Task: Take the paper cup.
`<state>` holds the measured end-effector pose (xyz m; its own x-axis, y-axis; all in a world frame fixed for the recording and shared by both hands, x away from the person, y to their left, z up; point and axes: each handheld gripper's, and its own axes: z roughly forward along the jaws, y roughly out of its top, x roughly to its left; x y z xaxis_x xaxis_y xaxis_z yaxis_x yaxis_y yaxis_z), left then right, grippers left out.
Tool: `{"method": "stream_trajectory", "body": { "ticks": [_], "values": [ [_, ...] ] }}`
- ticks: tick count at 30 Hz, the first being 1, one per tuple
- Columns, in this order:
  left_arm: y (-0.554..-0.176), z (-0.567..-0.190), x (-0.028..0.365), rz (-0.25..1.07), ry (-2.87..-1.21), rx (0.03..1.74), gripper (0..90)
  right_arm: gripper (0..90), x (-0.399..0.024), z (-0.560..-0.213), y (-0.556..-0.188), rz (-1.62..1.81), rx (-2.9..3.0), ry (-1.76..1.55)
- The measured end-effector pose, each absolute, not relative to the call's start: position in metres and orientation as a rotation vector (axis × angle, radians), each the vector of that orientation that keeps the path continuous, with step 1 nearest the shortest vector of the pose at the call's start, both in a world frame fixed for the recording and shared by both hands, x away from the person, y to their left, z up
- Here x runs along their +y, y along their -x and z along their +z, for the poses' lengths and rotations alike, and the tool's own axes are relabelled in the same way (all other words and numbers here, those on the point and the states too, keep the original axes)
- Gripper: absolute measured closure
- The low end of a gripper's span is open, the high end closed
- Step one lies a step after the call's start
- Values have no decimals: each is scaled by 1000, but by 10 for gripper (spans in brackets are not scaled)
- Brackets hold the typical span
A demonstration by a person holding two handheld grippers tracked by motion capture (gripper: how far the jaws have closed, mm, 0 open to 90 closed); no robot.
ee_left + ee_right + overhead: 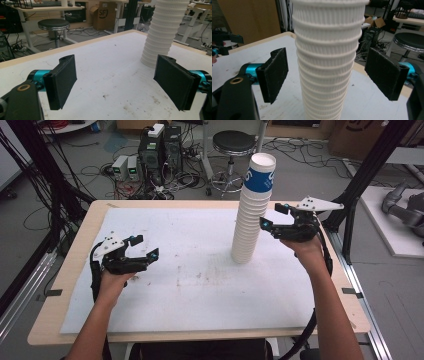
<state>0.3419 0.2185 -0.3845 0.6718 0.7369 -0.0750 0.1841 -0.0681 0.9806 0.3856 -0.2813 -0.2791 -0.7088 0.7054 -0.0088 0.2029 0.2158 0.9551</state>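
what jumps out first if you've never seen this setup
A tall stack of white paper cups stands right of the table's middle, its top cup banded blue. The right gripper is beside it, its open jaws on either side of the stack, clear of it. The left gripper hangs open over the white mat.

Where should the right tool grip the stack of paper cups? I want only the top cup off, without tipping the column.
Probably grip the top cup, on its blue-printed wall just under the rolled rim. Come from the right, level, where the right tool stands open beside the stack of paper cups. The stack is tall, narrow and leans slightly, so a low sideways push could topple it.
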Motion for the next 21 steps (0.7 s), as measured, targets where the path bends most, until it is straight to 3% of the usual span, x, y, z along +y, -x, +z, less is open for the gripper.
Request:
{"method": "stream_trajectory", "body": {
  "ticks": [13,21],
  "values": [
    [-344,-386,216,525,-1608,772,179,164,-262,-260,-416,1527,2075,-819],
    [-355,-366,205,507,-1606,719,179,172,-257,-258,-418,1526,2073,-788]
  ]
}}
